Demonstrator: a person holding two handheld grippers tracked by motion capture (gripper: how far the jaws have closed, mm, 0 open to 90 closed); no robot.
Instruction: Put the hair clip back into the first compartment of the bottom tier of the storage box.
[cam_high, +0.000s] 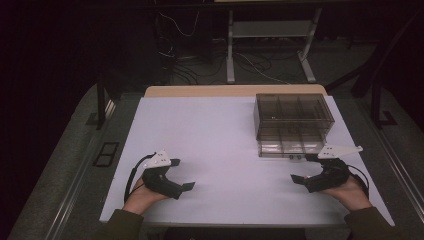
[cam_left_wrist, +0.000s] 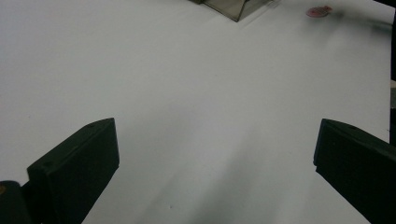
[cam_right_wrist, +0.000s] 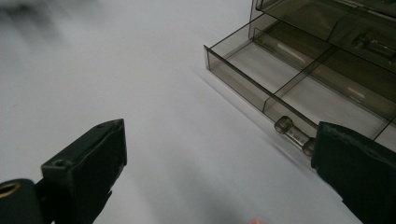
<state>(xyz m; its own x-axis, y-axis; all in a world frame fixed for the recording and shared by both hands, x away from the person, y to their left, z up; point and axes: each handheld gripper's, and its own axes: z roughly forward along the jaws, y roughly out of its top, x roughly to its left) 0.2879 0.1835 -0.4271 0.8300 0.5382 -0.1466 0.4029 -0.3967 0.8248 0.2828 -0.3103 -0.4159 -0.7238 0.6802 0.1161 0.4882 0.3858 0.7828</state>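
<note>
Worktop (cam_high: 215, 145) covered in white; a smoked clear drawer box (cam_high: 292, 116) is set toward its far right. The bottom drawer (cam_high: 287, 146) is seen pulled partway out, its front with a small clear handle (cam_right_wrist: 294, 133) facing the person. In the right gripper view, the drawer's dividers are made out and the nearest compartments look bare (contents farther back are too dim to tell).

Left hand-held gripper (cam_high: 181, 175) is held low over the near left of the worktop, jaws spread wide, nothing between them. In its own view, bare white surface is seen between the jaws, with a corner of the box at the top edge and a small reddish blur (cam_left_wrist: 319, 10) far off, not identifiable.

Right hand-held gripper (cam_high: 306, 169) is held at the near right, just beside the drawer front, jaws likewise wide apart and empty. In its own view the handle lies close to the right jaw, though contact cannot be confirmed.

Progress, as judged: the drawer already stands open, so that much may be counted as done if opening was the aim. No item is gripped by either tool. If something is to go in or come out, or the drawer is to be pushed shut, all of that is left. The right tool is the better placed for the handle; the left is well apart from the box.
</note>
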